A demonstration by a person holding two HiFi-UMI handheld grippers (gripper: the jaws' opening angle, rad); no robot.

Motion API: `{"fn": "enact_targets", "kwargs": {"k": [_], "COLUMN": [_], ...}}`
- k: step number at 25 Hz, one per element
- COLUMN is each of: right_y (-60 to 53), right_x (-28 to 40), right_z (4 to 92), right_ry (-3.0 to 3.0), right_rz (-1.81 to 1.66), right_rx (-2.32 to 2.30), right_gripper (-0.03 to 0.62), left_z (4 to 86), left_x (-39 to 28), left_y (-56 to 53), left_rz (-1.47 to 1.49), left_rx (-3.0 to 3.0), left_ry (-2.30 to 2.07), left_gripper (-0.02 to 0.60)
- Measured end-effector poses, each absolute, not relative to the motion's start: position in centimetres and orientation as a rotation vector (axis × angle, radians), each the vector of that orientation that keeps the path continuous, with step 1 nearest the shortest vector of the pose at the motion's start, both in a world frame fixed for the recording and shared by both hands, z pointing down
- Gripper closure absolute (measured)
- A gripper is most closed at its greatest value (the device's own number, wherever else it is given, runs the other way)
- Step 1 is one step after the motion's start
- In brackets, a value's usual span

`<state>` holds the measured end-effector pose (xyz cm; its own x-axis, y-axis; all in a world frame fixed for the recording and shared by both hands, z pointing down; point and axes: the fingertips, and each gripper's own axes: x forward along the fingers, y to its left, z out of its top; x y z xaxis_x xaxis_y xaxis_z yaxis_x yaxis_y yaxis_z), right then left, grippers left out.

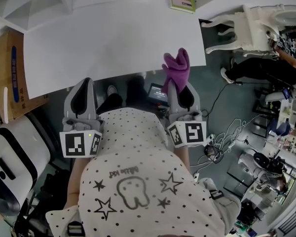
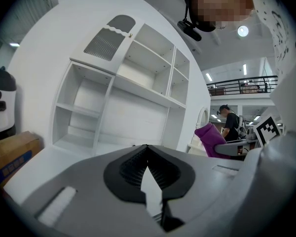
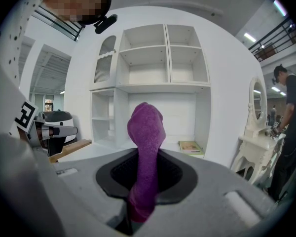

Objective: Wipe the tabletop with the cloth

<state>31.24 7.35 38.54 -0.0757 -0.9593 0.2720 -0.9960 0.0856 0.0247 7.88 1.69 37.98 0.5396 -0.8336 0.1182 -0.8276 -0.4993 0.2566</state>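
Here, cloth [image 3: 146, 127] in right gripper [image 3: 146, 157]

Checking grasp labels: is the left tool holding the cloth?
No, the left tool is shut with nothing in it; the purple cloth is pinched in the right tool.

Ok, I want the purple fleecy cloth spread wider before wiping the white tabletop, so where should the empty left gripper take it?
Take the free end of the purple fleecy cloth, the bunched tip sticking out past the right gripper, which is shut on its lower part. Probably bring the left gripper in from the cloth's left side, the side nearest it, jaws opened first.
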Motion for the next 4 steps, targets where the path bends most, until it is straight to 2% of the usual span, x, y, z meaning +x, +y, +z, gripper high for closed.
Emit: {"fn": "enact_targets", "kwargs": {"k": [4], "right_y": [7.29], "right_x": [31.05], "right_z": [38.50], "right_ry": [-2.141], "right_rz": [0.245], "right_rx": [1.971], "right_gripper": [0.522], "left_z": [38.10], "left_x": [7.59], "left_y": [1.65], "left_rz": [-0.027], "left_rx": [2.492], "left_ry": [-1.387], "left_gripper": [0.587]}}
